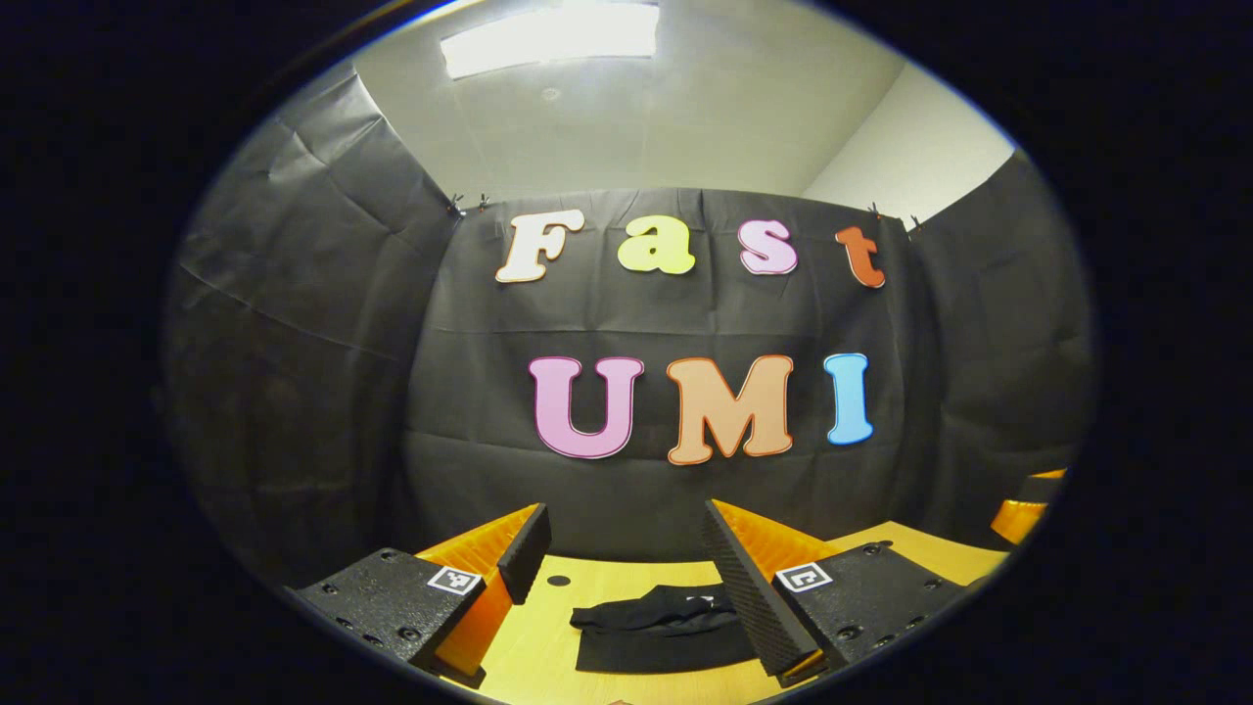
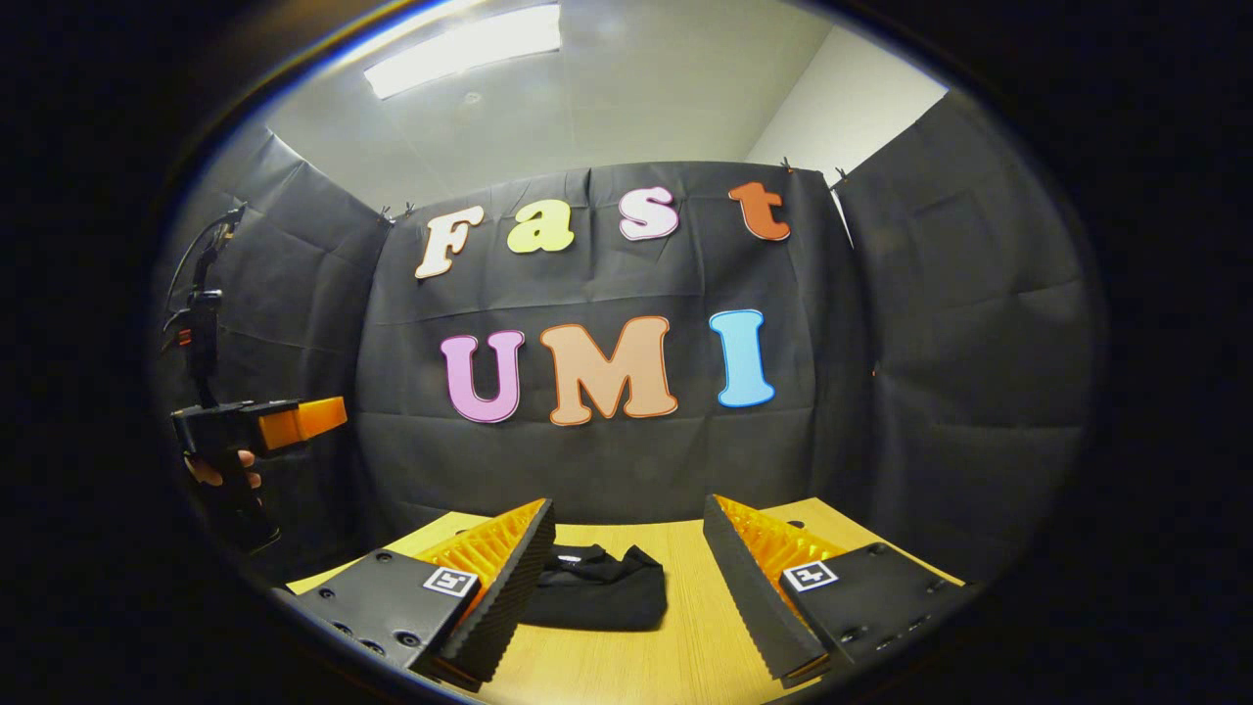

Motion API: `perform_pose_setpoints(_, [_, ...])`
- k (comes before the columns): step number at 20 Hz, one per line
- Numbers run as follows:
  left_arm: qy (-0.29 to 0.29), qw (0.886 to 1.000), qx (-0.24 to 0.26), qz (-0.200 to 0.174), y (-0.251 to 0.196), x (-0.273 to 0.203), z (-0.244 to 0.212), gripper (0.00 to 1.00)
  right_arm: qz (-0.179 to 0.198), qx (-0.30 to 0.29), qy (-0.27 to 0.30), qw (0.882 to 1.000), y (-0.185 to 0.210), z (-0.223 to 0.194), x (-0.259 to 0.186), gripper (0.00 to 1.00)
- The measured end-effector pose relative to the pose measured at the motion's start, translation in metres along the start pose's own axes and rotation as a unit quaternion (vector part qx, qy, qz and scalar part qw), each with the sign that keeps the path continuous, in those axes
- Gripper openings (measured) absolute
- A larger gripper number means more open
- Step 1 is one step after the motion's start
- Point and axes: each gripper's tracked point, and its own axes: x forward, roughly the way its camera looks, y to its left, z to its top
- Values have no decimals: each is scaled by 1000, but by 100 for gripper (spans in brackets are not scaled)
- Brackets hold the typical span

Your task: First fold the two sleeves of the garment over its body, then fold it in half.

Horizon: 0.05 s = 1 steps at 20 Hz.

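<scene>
Both claws hang open and empty above the pale wooden desk [image 2: 685, 627]: the left claw [image 1: 626, 568] spreads its two fingers wide in the left gripper view, and the right claw [image 2: 626, 568] does the same in the right gripper view, neither touching anything. Farther off at the left of the right gripper view the other claw shows in a person's hand [image 2: 220, 470], held well above the desk. Between and beyond the fingers lies the black fabric garment [image 2: 597, 587], a low compact bundle resting flat on the desk near the booth's black cloth wall [image 2: 940, 392]; in the left gripper view the same garment [image 1: 656, 632] sits just beside the right-hand finger. It looks already gathered into a small folded shape, so the task seems near its end or done, though the dark cloth hides where sleeves and edges run. The risk from here is a careless descent: a finger catching a loose top layer would drag the fold open, and the poor contrast of black on black makes misjudging an edge likely.
</scene>
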Motion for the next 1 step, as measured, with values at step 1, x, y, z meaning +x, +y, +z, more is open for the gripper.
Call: perform_pose_setpoints(1, [-4,1000,0,1,1,-2,5,94,0,0,-3,1000,0,3,-4,97])
